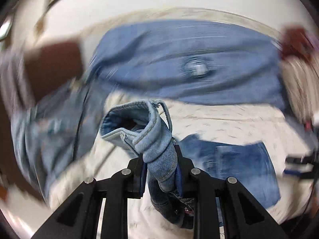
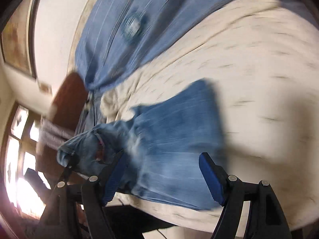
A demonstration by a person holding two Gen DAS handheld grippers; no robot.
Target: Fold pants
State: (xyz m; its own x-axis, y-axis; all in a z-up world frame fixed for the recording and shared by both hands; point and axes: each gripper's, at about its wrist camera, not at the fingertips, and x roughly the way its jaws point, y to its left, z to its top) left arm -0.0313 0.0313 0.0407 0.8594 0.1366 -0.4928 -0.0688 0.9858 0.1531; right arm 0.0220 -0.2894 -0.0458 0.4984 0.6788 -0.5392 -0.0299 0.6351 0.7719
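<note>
Blue denim pants (image 1: 179, 59) lie across a cream bedsheet (image 1: 219, 119), blurred by motion. My left gripper (image 1: 161, 159) is shut on a bunched hem or waistband end of the pants (image 1: 147, 127), lifted off the bed. In the right wrist view the pants (image 2: 175, 135) spread under my right gripper (image 2: 163, 167), whose blue-padded jaws stand wide apart with nothing between them. The left gripper (image 2: 67, 165) shows at the lower left there, holding the bunched denim (image 2: 87, 145). A pale worn patch (image 2: 132, 26) shows on the far leg.
A brown wooden headboard (image 2: 67, 99) and a window (image 2: 22, 155) are at the left of the right wrist view. A framed picture (image 2: 18, 39) hangs on the wall. Something red (image 1: 295, 43) sits at the bed's far right.
</note>
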